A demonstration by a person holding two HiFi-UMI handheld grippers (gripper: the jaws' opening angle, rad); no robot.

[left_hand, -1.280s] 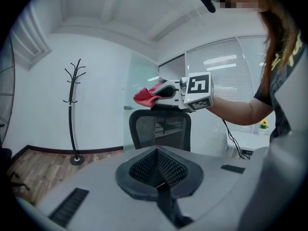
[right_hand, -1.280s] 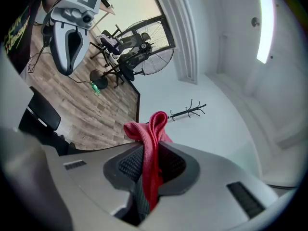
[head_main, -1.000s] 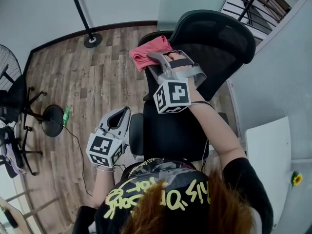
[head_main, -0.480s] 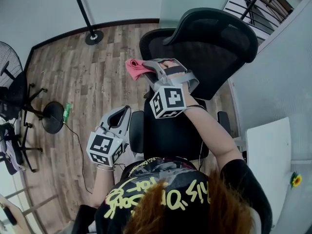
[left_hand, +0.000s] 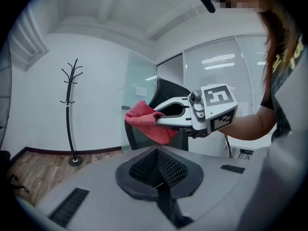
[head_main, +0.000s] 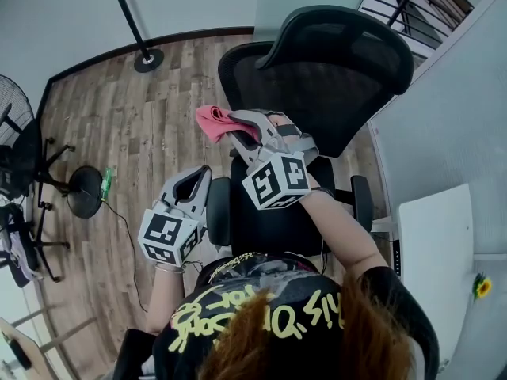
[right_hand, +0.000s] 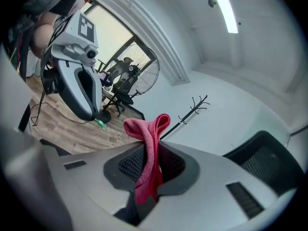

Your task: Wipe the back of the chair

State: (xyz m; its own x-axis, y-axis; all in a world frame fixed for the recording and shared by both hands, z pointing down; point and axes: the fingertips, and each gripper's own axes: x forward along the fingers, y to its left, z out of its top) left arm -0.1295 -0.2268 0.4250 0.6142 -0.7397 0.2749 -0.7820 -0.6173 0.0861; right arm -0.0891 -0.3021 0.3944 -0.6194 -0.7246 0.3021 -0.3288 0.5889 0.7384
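The chair back (head_main: 341, 77), black mesh and upright, stood ahead of the person, its top rail running crosswise. The cloth (head_main: 212, 121), red and bunched, hung just off the back's left edge and seemed clear of the mesh; the right gripper view showed the back (right_hand: 269, 162) off to the right of the cloth (right_hand: 149, 148). The right gripper (head_main: 238, 129) had its jaws clamped on the cloth and was much the nearer one. A sweep rightward would likely bring cloth to mesh, with nothing between. The left gripper (head_main: 194, 184) hung lower by the seat, jaws together on nothing. A coat stand (head_main: 139, 34) and a fan (head_main: 12, 105) stood well apart on the wood floor.
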